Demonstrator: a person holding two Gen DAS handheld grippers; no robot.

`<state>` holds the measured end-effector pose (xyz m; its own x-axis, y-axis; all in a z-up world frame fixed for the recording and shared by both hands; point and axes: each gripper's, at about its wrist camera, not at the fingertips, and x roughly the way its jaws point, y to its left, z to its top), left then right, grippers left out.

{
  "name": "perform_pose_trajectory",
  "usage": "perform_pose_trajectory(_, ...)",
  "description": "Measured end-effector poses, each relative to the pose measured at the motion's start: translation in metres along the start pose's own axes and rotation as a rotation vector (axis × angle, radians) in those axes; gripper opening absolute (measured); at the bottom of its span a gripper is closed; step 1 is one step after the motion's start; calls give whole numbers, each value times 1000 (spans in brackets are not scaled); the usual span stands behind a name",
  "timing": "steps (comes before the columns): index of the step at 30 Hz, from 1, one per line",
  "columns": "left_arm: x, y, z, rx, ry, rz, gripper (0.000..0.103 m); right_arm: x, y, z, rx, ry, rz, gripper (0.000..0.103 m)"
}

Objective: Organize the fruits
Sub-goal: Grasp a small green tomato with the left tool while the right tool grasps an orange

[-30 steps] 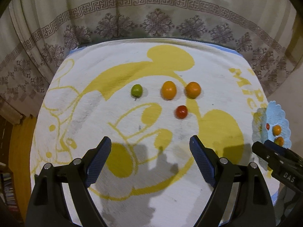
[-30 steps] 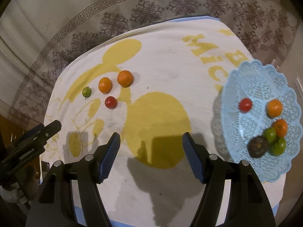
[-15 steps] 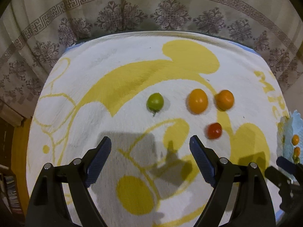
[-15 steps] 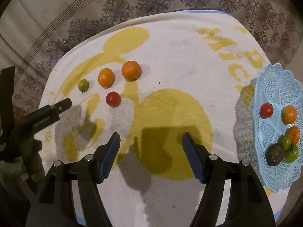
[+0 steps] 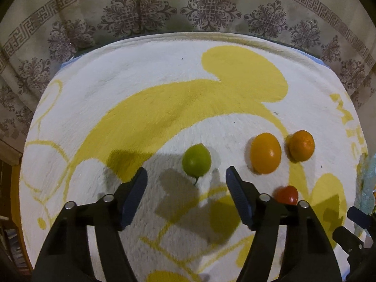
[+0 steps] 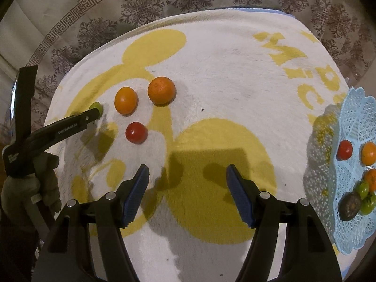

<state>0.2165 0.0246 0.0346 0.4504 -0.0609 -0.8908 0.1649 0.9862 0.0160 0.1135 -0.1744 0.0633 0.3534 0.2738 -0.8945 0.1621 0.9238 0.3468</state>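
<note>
Small round green fruit [image 5: 196, 160] with a short stem, lying on the white plush towel [image 5: 145, 75] printed with a yellow cartoon-mouse outline, spread over the desk; positioned just ahead of the left gripper [image 5: 186, 175], level with the tips of the blue-padded fingers [image 5: 135, 195] but untouched by them. Left fingers just narrowed and now parted about the fruit's width and more, nothing pressed between the pads. In the right wrist view, same fruit [image 6: 96, 107] partly hidden behind the tip of one black left finger, with the gloved hand [image 6: 35, 188] holding that tool at the left edge.

To the right of the green fruit, in a row: smooth oval orange fruit [image 5: 265, 153], then a rounder, dimpled orange citrus [image 5: 301, 145] just beside it, a narrow gap between. Nearer the camera, small glossy red tomato [image 5: 286, 195], partly covered by the right-hand finger of the left gripper.

Right gripper [image 6: 187, 176] above a bare yellow patch of towel, well apart from all four loose fruits; fingers spread, nothing between them.

At the right edge of the desk, pale blue perforated plastic basket [image 6: 352, 122] with scalloped rim, holding one red tomato, orange fruits, green fruits and one dark brownish round fruit. Beyond the desk, beige curtain [image 5: 188, 7] with brown key-pattern border and floral medallions.
</note>
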Motion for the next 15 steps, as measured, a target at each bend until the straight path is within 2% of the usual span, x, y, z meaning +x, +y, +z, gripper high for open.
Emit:
perform_pose_trajectory(3, 8, 0, 3, 4, 9, -10, 57, 5, 1, 3, -2, 3, -4, 70)
perform_pose_trajectory(10, 18, 4, 5, -19, 3, -30, 47, 18, 6, 7, -18, 15, -13, 70)
perform_pose_trajectory(15, 15, 5, 4, -24, 1, -67, 29, 25, 9, 11, -31, 18, -13, 70)
